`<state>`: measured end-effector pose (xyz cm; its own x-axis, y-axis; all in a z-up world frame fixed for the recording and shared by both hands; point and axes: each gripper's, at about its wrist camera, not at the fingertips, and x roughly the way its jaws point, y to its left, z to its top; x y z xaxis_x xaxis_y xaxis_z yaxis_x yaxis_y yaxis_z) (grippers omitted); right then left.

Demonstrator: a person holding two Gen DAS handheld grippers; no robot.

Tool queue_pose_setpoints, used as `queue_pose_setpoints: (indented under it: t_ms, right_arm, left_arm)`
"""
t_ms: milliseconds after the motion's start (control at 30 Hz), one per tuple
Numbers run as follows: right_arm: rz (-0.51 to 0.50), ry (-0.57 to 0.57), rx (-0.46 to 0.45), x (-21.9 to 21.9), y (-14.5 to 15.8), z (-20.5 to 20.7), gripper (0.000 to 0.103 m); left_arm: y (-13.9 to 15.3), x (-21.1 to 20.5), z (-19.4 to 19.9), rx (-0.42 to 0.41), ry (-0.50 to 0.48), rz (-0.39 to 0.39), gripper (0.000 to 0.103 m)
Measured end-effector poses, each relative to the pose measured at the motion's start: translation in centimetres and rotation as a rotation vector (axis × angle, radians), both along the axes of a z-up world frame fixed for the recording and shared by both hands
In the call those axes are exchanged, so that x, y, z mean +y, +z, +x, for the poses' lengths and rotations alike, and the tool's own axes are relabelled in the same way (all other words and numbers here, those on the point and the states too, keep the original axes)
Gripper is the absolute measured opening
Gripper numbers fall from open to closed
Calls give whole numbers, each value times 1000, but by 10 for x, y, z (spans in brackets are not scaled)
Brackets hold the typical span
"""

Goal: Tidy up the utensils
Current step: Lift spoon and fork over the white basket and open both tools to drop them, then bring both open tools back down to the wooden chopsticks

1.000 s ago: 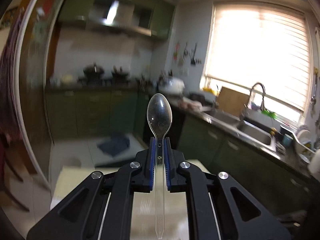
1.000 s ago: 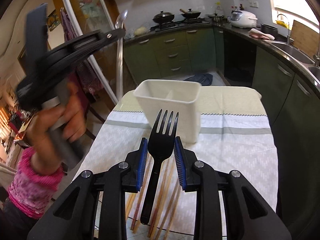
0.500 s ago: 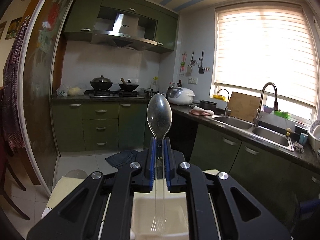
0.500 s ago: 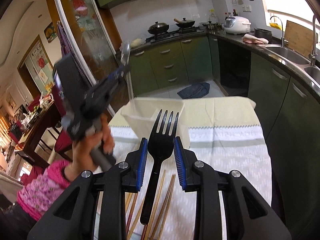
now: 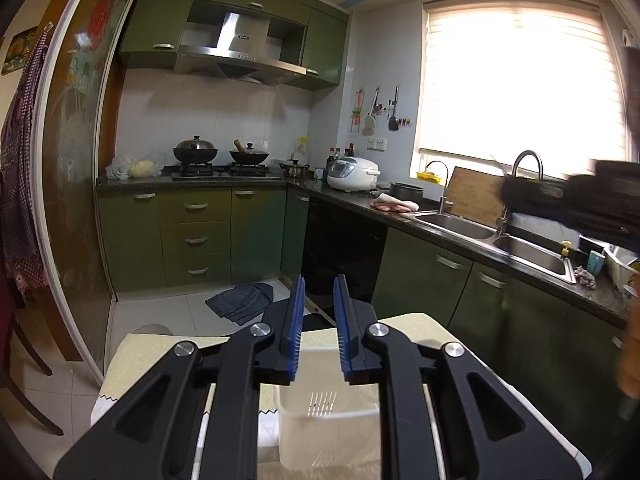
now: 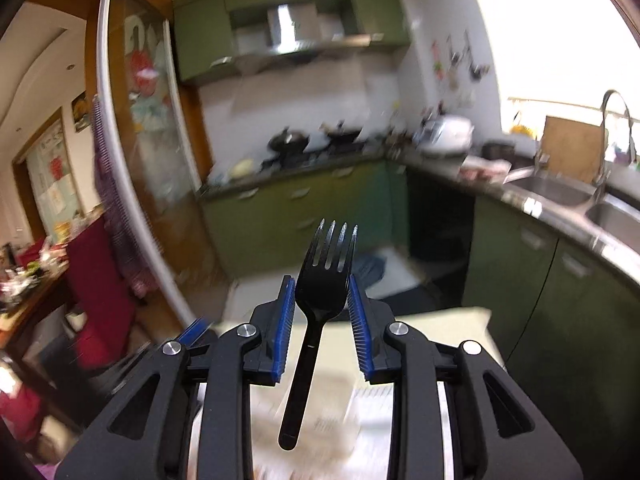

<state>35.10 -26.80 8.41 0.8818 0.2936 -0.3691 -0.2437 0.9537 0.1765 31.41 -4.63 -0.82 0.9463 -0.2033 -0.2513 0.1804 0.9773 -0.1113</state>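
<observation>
1. The left gripper (image 5: pixel 319 328) is hanging just above the white holder (image 5: pixel 328 432) on the near table; its jaws have just been opening, with nothing between them.
2. The right gripper (image 6: pixel 322 326) is grasping the black fork (image 6: pixel 324 280), tines far, handle near; the holder is lying below and left of it.
3. Only the left view is showing the holder sharply; the right view is blurring there.
</observation>
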Motion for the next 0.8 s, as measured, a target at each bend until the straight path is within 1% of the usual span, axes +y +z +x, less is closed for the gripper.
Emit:
queue_pose_setpoints:
  t_ms: [67, 133, 200, 333, 433, 533, 600, 700, 767, 800]
  right_arm:
    - [-35, -40, -52, 9, -1, 12, 28]
    - [-75, -52, -71, 19, -12, 25, 28]
    - [-100, -44, -58, 25, -26, 35, 28]
    - [-104, 6, 1, 36, -59, 43, 28]
    - [-116, 28, 24, 38, -80, 38, 34]
    - [-117, 40, 37, 36, -91, 26, 35]
    - [-107, 46, 40, 34, -94, 15, 35]
    - [-87, 50, 37, 23, -87, -3, 35]
    - [-77, 47, 41, 9, -81, -25, 35]
    - [-77, 46, 49, 2, -78, -35, 35]
  left_arm:
    - [4, 4, -10, -5, -3, 2, 23]
    - [7, 10, -16, 2, -2, -9, 23]
    - [10, 14, -23, 5, -10, -19, 23]
    - [11, 15, -34, 19, -29, -11, 23]
    - [10, 14, -39, 44, -39, -6, 23]
    - [8, 15, -42, 76, -38, -6, 24]
    - [7, 17, -43, 113, -34, -9, 24]
    - [1, 18, -46, 180, -22, -6, 24]
    - [-6, 18, -51, 254, -4, 18, 24]
    - [-13, 17, -54, 312, 5, 35, 24]
